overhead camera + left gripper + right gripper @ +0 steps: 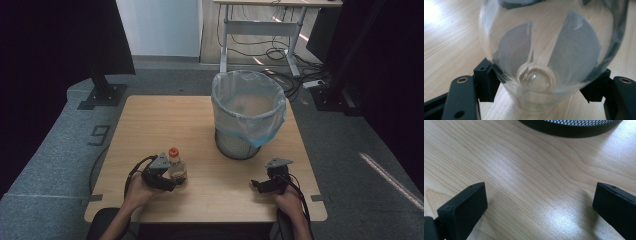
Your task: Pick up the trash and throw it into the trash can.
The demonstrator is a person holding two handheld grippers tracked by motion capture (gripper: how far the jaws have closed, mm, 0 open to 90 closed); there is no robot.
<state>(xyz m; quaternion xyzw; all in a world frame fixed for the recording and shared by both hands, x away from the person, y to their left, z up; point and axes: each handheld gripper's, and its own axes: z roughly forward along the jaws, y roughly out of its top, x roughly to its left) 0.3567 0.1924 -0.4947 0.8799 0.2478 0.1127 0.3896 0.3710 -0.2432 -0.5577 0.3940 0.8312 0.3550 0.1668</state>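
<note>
The left gripper [172, 176] is closed on a small clear plastic bottle [177, 169] with an orange cap [173, 152], which stands upright on the tabletop [165, 120] near the front edge, left of the bin [248, 114]. In the left gripper view the two black jaws press on the lower sides of the bottle [544, 50], close to its base. The bottle looks almost empty, so it is probably light, and its thin smooth wall may bend or slip under a strong squeeze. I think a hold a little higher, on the wide body, would be safer than a hold near the rounded bottom. The right gripper [265, 183] rests on the tabletop in front of the bin, with its jaws spread apart and nothing between them.
</note>
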